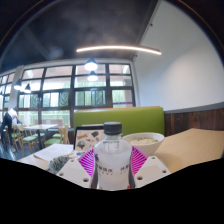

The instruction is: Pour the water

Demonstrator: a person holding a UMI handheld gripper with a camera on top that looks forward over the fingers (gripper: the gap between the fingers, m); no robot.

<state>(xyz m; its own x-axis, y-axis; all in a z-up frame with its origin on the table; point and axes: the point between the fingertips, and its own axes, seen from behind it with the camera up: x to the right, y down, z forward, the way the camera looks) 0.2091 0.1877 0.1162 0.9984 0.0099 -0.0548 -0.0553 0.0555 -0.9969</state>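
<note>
1. Gripper view: the gripper (112, 168) reaches forward over a pale wooden surface (190, 148), its two fingers showing at the bottom with their magenta pads (88, 163) turned inward.
2. A clear plastic water bottle with a dark screw cap (112, 150) stands upright between the fingers, and both pads press against its sides, so the gripper is clamped on the bottle.
3. The bottle's cap is on; its shoulder and upper body rise above the fingertips, and its lower part is hidden between the fingers.
4. Just beyond the bottle, towards the surface's far edge, sits a round white bowl (146, 141), slightly to the right of the bottle and apart from it.
5. Left of the bottle, a flat light-coloured sheet or tray (56, 154) lies on the surface near its left edge; what it is cannot be told.
6. Behind the surface's far edge runs a green upholstered bench back (132, 118).
7. Further back are large windows (70, 98), a long ceiling strip light (118, 49), and a person (10, 125) by other tables on the left.
</note>
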